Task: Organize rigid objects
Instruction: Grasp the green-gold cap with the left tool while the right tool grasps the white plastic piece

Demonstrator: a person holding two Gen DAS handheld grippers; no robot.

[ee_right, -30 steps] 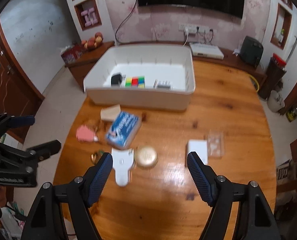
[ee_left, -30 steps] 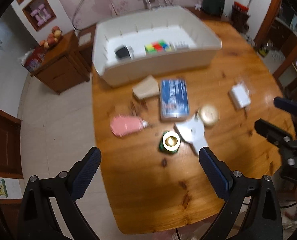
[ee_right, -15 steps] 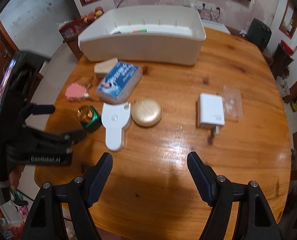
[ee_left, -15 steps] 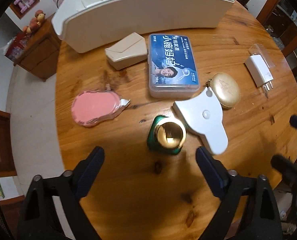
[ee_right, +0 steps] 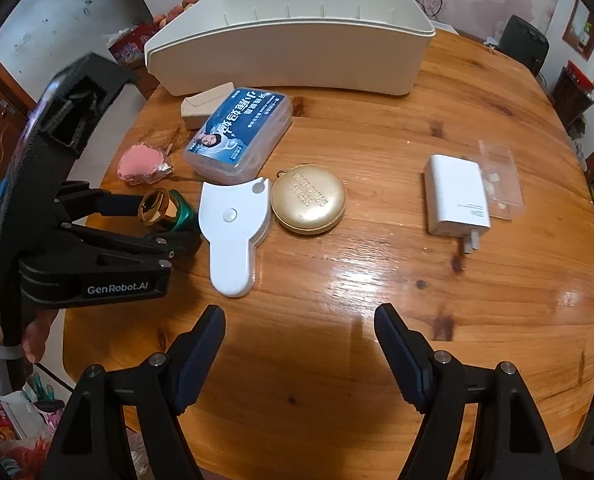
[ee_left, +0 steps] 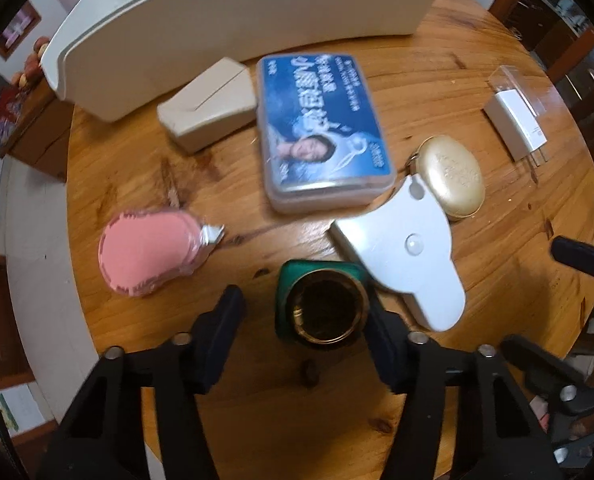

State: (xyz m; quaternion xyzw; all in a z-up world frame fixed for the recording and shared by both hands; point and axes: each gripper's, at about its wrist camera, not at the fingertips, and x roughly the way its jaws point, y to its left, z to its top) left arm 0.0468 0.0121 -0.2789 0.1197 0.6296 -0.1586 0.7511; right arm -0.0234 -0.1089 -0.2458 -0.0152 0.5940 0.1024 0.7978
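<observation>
The left hand-held gripper [ee_left: 303, 316] points straight down over the green bottle with the gold cap [ee_left: 322, 305], and its jaws have just been closing in around it. The bottle stands upright between the dark blue pads. The right-side pad is tight against the bottle's edge, but on the other side a strip of bare wood shows between pad and bottle, so this is not a grasp yet; the jaws are narrowed but released. From the right wrist view the same gripper [ee_right: 165, 220] brackets the bottle [ee_right: 165, 210] from both sides, with a person's hand [ee_right: 1, 332] on the handle at the left edge.

The right hand-held gripper [ee_right: 299, 344] hangs over bare wood near the front of the desk [ee_right: 377, 280], jaws apart, nothing between them.

Now the spread on the desk. A white tape measure [ee_left: 405, 256] lies just beside the bottle, touching or nearly so. At its far tip is a gold oval case [ee_left: 451, 178]. A blue-labelled clear box [ee_left: 323, 132] lies beyond, a beige case [ee_left: 207, 108] next to it, a pink round item in a wrapper [ee_left: 149, 250] off to the left. A white charger [ee_right: 455, 196] lies well apart on the right, beside a clear plastic piece [ee_right: 501, 178]. The big white bin [ee_right: 297, 44] stands along the far side.
</observation>
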